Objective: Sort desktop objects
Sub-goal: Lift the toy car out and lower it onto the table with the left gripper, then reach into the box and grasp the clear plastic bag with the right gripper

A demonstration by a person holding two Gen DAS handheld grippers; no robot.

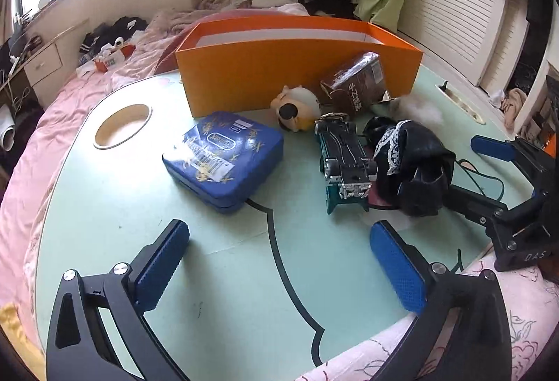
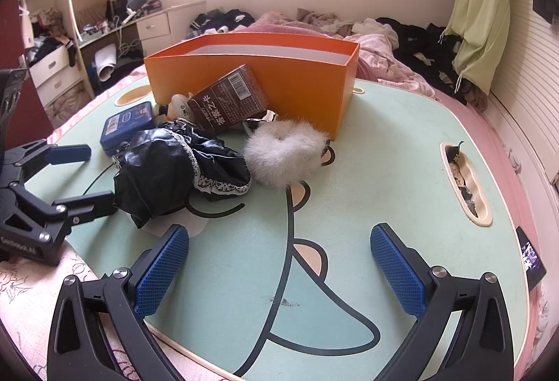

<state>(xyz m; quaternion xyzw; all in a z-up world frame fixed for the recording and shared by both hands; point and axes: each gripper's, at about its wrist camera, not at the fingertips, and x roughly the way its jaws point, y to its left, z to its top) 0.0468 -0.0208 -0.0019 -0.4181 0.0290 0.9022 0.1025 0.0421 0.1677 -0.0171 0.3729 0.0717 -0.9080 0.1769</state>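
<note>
A pale green table [image 1: 115,206] with a cartoon drawing on it sits on a pink bed [image 1: 42,122]. At the far side of the table stands a big orange box [image 1: 297,66] with no lid.

The things to sort lie in a bunch just in front of the box. A blue tin [image 1: 223,157] lies flat on the left. To its right is a small toy pig [image 1: 297,108], close to the box. A brown packet [image 1: 353,84] leans on the box wall. In front of the pig a green toy car [image 1: 346,167] lies upside down with its wheels up. A black shiny cloth with white lace [image 1: 412,164] lies bunched up, touching the car on its right. A white fluffy ring [image 2: 286,153] lies to the right of the cloth, near the box.

The left gripper [image 1: 279,262] hangs low over the near part of the table, with its blue pads [image 1: 160,265] wide apart and nothing between them. The right gripper [image 2: 279,262] is also low over the near edge, its pads [image 2: 398,269] wide apart and holding nothing. The black cloth is just beyond its left pad. A round hole [image 1: 122,129] is cut in the table on the far left, and a long slot [image 2: 464,185] on the right
</note>
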